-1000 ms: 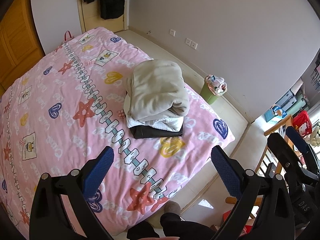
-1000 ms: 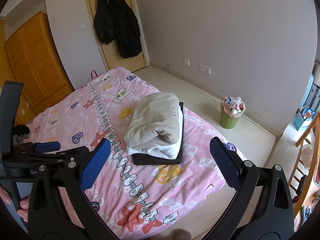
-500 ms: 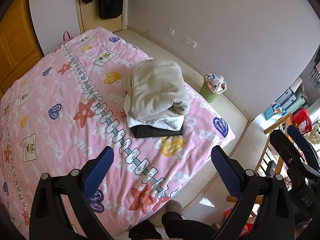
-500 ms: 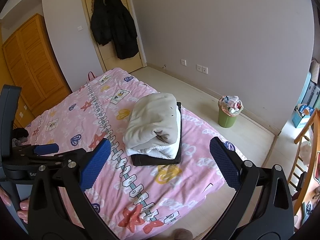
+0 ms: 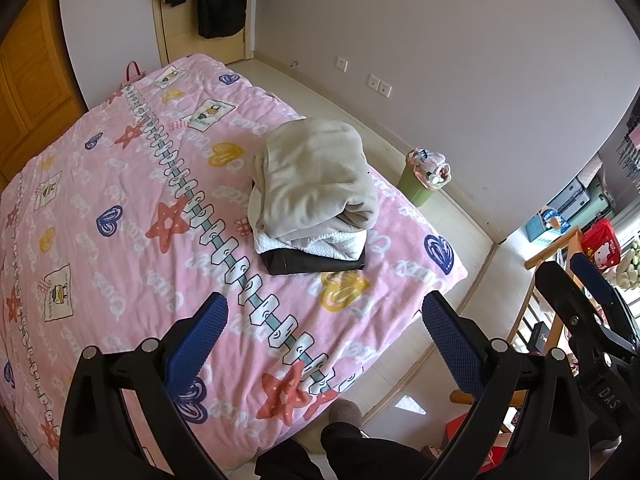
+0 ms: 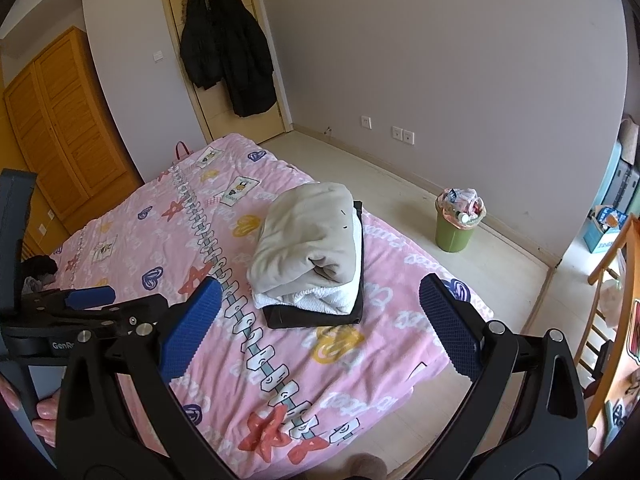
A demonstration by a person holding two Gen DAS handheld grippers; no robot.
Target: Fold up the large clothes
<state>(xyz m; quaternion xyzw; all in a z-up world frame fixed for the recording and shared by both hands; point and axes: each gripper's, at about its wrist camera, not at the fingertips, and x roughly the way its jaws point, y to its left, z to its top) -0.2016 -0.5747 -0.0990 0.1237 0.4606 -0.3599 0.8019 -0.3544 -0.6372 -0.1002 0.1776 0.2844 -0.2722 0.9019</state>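
A stack of folded clothes (image 5: pixel 312 196) (image 6: pixel 308 248) rests on the pink patterned bed (image 5: pixel 120 240) (image 6: pixel 168 240): a beige garment on top, a white one under it, a black one at the bottom. My left gripper (image 5: pixel 326 340) hovers open above the bed's near edge, well short of the stack, with nothing between its blue pads (image 5: pixel 196 344). My right gripper (image 6: pixel 320 328) is open too and holds nothing. The left gripper's body (image 6: pixel 60 312) shows at the left of the right wrist view, with a hand on it.
A green waste bin (image 5: pixel 422 178) (image 6: pixel 456 224) stands on the floor by the wall right of the bed. Black coats (image 6: pixel 228 52) hang on the door. A wooden wardrobe (image 6: pixel 68 120) is at the left. A wooden chair (image 6: pixel 612 280) and boxes are at the right. A person's legs (image 5: pixel 360 448) are at the bed's foot.
Both grippers have drawn back and tilted up a little; the room's far wall and door show more. The stack has not moved, and both grippers stay open.
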